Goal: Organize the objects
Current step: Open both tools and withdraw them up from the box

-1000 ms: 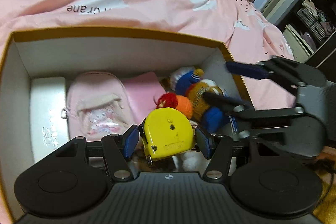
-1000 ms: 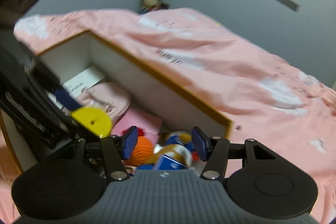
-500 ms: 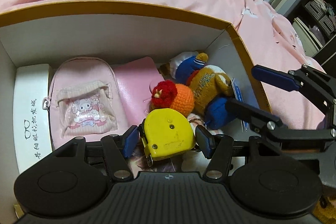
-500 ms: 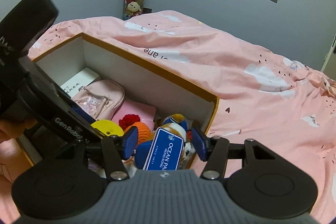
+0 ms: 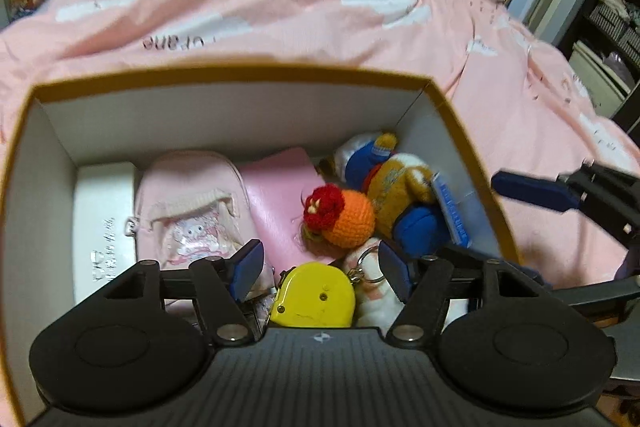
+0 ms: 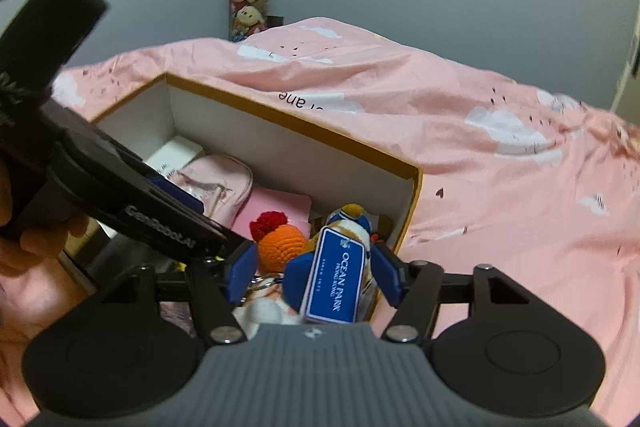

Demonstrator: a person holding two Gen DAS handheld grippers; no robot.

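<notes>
- The box (image 5: pixel 460 131), a white-walled carton with an orange-brown rim, sits on the bed (image 5: pixel 280 7) on a pink cloud-print duvet and already holds the task's things. The soft bedding gives under it, so a push from either tool may tip or slide it.
- The plush toy (image 6: pixel 352 223), brown with blue limbs and a blue "Ocean Park" tag (image 6: pixel 336 279), lies in the box's right end. It sits between the fingers of the right tool (image 6: pixel 314 273), whose jaws are opening, with the pads apparently clear of it. If the tag snags on a finger as the tool pulls away, the toy may be dragged back out.
- The orange crochet ball (image 5: pixel 348 219) with a red flower rests against the plush. It is round and light, so a nudge may roll it onto the pink pouch (image 5: pixel 192 203).
- The yellow tape measure (image 5: pixel 316 299) lies low in the box's near side, between the pads of the left tool (image 5: pixel 320 273), whose jaws are opening, with gaps on both sides. It rests on uneven items and a key ring (image 5: pixel 368 271), so it may slip further down.
- The two tools sit close together; they may collide.
</notes>
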